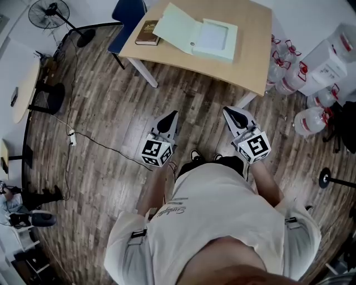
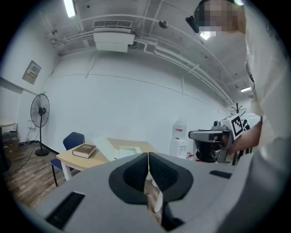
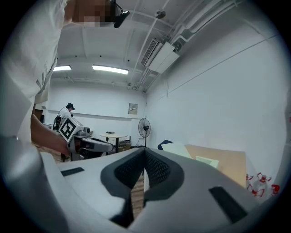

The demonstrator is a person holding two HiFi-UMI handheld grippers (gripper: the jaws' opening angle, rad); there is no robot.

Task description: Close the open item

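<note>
The left gripper [image 1: 173, 114] is held with its jaws pressed together, nothing between them; the right gripper [image 1: 228, 111] is likewise closed and empty. Both are held above the floor [image 1: 111, 117], near the table [image 1: 251, 67], where the box [image 1: 214, 38] lies open beside a book [image 1: 148, 32].

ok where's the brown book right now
In the head view, the brown book lies at the left end of the table, just left of the open pale green box and beside the blue chair.
</note>
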